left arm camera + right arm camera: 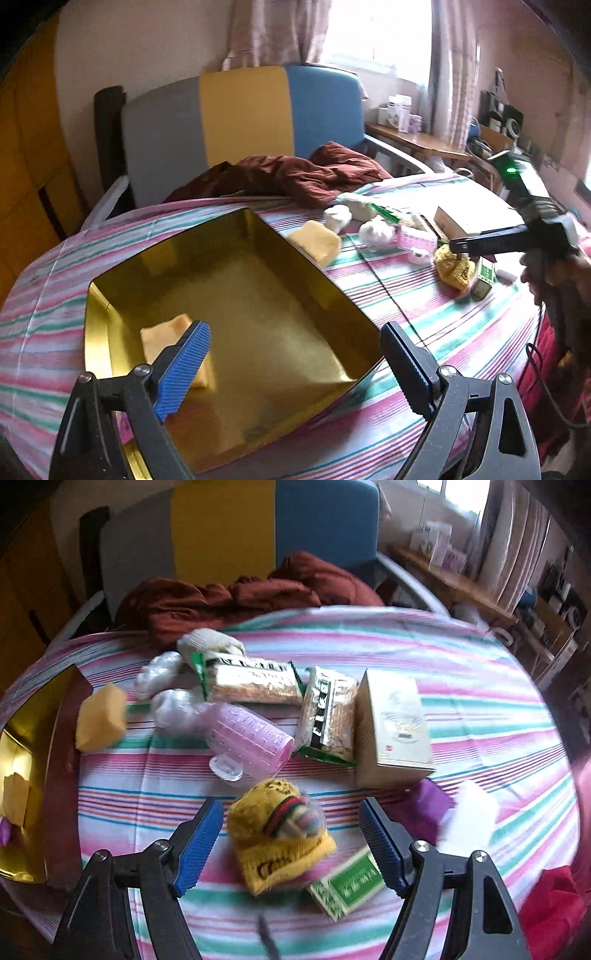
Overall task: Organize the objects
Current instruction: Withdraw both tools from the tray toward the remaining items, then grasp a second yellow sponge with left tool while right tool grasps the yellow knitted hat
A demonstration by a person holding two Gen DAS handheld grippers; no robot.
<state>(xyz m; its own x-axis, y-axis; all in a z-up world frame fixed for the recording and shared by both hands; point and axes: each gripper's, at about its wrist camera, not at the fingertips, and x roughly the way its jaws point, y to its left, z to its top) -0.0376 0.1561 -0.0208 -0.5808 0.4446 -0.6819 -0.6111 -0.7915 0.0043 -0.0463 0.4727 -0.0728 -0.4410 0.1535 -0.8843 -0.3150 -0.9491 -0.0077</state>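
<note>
Left gripper (295, 354): jaws standing wide, holding nothing, hovering over the gold tin (229, 306), where a yellow sponge (173, 350) is lying near the left wall. Right gripper (291, 845): jaws gaping, gripping nothing, framing a yellow knit pouch (280, 842) lying right of the tin on the striped cloth (480, 709). Green box (343, 886) sitting just beside the pouch; pink cup (247, 738) lying tipped over beyond it.

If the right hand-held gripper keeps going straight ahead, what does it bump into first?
Probably the yellow knitted pouch lying on the striped tablecloth; it sits right between the open right hand-held gripper fingers, though depth is hard to judge.
</note>
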